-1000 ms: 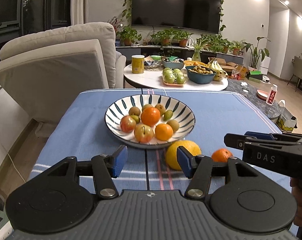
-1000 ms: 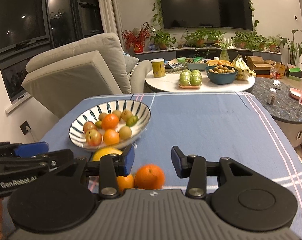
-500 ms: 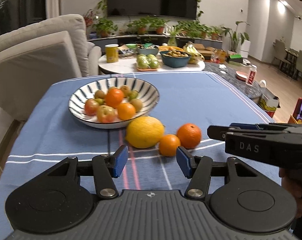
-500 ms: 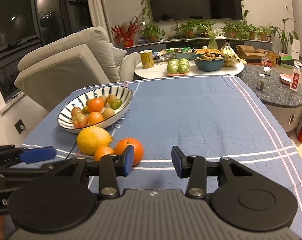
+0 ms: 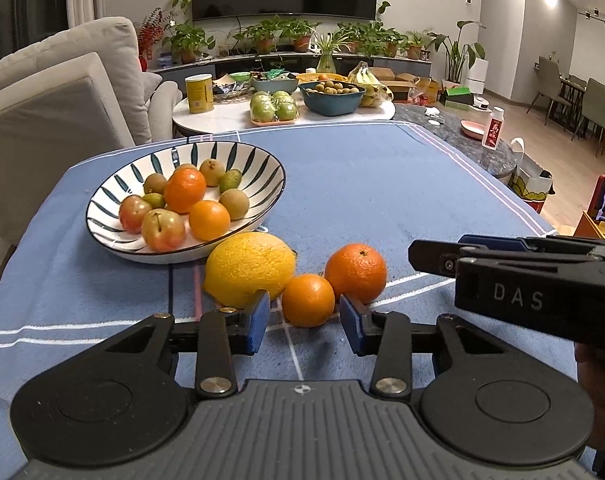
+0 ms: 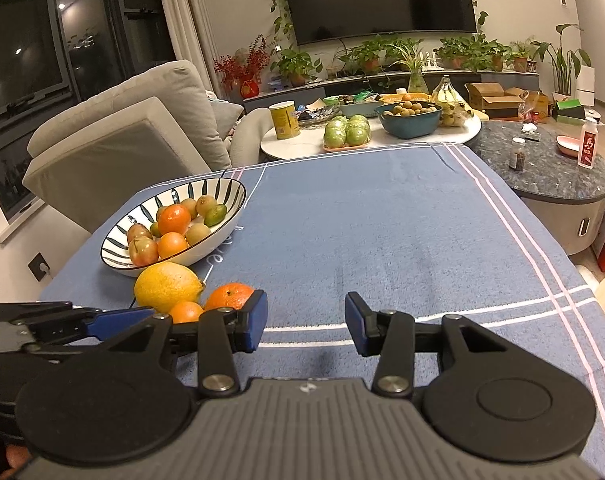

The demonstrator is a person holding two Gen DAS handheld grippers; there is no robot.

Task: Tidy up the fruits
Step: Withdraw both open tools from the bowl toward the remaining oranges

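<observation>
Left gripper hangs low over the bench, its jaws closing with the small orange between them, the blue pads not yet pressing it. Right gripper stands with jaws apart over bare blue cloth. Beside the small orange lie a larger orange, its skin dimpled, and a big yellow citrus, all close together. Just beyond sits a striped bowl holding two oranges, reddish apples and small green-brown fruits.
</observation>
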